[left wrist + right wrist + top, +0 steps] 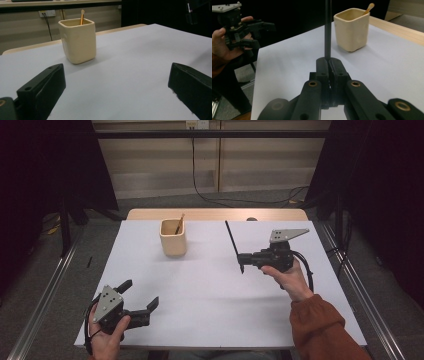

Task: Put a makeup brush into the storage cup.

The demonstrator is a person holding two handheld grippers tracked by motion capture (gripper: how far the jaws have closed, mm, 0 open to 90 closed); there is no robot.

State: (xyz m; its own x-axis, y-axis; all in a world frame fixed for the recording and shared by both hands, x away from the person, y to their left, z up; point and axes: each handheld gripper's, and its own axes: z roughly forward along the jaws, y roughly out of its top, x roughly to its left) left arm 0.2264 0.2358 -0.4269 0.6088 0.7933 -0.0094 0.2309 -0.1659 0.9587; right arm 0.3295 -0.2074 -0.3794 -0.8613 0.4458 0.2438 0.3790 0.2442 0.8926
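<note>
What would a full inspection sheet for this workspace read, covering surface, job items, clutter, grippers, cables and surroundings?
Surface: white rectangular tabletop on a wooden table.
Job's things: thin black stick, clamped, pointing away from the person; cream square ceramic cup upright, holding a slim wooden stick.
Clutter: nothing seen.
Grippers: right hand-held gripper shut on the black stick; left hand-held gripper open, empty, at the near left corner.
Cables: black cable looping from the right gripper; black cord on the floor beyond.
Surroundings: dark curtains, pale wall.
</note>
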